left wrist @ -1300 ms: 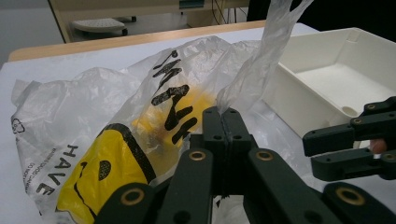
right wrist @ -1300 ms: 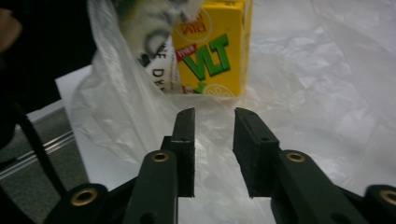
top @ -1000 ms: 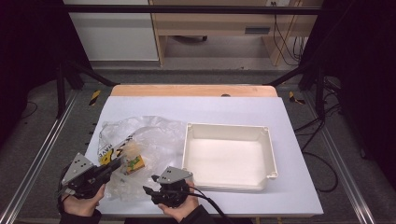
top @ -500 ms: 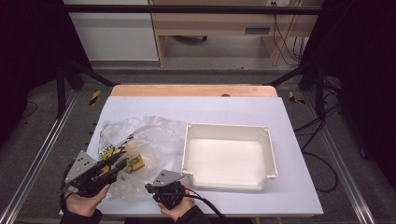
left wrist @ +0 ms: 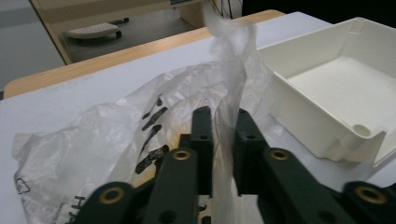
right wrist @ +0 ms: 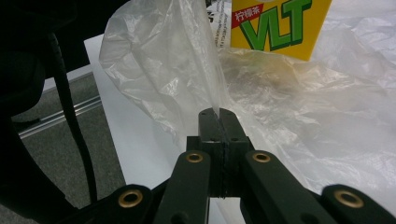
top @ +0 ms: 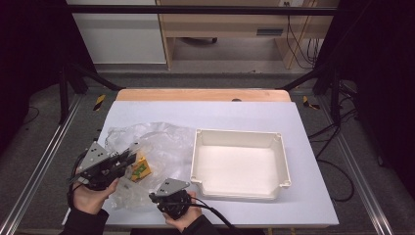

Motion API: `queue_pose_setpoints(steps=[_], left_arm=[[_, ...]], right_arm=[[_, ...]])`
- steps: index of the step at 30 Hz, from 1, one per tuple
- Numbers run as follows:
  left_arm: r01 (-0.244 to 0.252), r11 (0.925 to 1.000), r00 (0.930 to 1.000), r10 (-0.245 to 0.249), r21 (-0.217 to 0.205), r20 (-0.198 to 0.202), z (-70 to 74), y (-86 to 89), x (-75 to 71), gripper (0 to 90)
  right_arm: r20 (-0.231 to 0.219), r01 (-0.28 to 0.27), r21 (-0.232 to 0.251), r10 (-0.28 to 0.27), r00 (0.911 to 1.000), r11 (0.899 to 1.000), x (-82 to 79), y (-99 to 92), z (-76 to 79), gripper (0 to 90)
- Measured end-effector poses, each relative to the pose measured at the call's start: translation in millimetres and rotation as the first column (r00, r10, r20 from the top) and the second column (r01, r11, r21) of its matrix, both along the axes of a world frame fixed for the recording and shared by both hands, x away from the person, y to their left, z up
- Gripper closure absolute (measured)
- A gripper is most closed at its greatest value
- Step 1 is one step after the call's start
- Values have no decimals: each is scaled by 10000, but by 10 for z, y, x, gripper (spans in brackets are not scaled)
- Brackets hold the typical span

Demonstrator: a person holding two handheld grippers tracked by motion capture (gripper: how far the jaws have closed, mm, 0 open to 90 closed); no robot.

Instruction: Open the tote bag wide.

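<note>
Clear plastic bag (top: 147, 147) near table's (top: 244, 115) left edge, yellow carton (top: 139, 169) inside; white tray (top: 240, 161) beside; left gripper (top: 128, 152) and right gripper (top: 155, 197) at bag.

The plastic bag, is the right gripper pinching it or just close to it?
Touching. In the right gripper view, the right gripper has its jaws shut together on a fold of the plastic bag, with the film rising straight out from between them.
</note>
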State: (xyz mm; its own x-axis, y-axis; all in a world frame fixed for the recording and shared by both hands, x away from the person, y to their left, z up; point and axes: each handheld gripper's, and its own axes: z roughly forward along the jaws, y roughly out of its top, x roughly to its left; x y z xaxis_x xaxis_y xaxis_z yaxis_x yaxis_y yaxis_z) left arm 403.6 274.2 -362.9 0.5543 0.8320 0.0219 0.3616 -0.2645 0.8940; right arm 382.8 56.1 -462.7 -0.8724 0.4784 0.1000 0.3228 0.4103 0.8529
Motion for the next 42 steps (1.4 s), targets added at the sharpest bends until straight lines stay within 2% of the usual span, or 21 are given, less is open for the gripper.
queue_pose_setpoints(steps=[2,4,6,8,11,15,17,22,25,26,27,28,29,30,34,38,42], left_arm=[[-88,10000,10000,89,-22,26,3,26,-1,874],[-264,9996,9996,265,-82,88,14,94,-8,892],[-605,9974,9979,613,-380,192,29,208,-24,895],[-764,9959,9967,777,-487,247,30,252,-31,897],[-1045,9930,9939,1063,-552,301,11,345,-46,898],[-1505,9866,9882,1519,-634,180,-69,483,-42,898],[-1563,9854,9874,1575,-673,131,-87,507,-41,898],[-1845,9800,9828,1848,-752,-37,-167,620,-45,898],[-1966,9773,9805,1966,-793,-74,-180,660,-49,898],[-2021,9760,9793,2021,-810,-82,-185,671,-49,898],[-2075,9749,9782,2072,-808,-120,-194,693,-47,898],[-2086,9744,9780,2083,-835,-131,-202,706,-44,898],[-2163,9725,9763,2155,-859,-192,-222,738,-34,899],[-2163,9725,9763,2155,-859,-192,-222,738,-34,898],[-2285,9689,9735,2267,-950,-296,-252,789,-19,899],[-2432,9659,9699,2412,-886,-323,-283,815,3,899],[-2653,9617,9636,2619,-691,-540,-368,855,61,898]], right_arm=[[6,-13,-1,13,10000,10000,3,4,0,900],[6,-9,11,9,10000,10000,8,17,0,900],[-9,1,65,-1,10000,10000,13,42,1,900],[-21,-31,78,31,10000,10000,14,52,-1,899],[21,-109,90,109,9999,9999,13,108,3,886],[30,-183,35,183,9998,9998,15,177,14,867],[41,-197,16,197,9998,9998,17,192,15,853],[67,-215,180,214,9997,9996,16,176,35,693],[194,-124,322,118,9997,9994,18,122,73,659],[193,-86,365,79,9998,9993,26,99,88,666],[113,-4,316,0,9999,9995,45,68,98,725],[113,-4,316,0,9999,9995,45,68,98,725],[-67,12,194,-11,10000,9998,62,66,84,780],[-67,12,194,-11,10000,9998,62,66,84,780],[-235,-32,-135,29,9997,9999,77,149,11,900],[-273,0,-207,-6,9996,9998,97,203,-13,900],[-287,156,-200,-162,9995,9997,137,266,-42,900]])
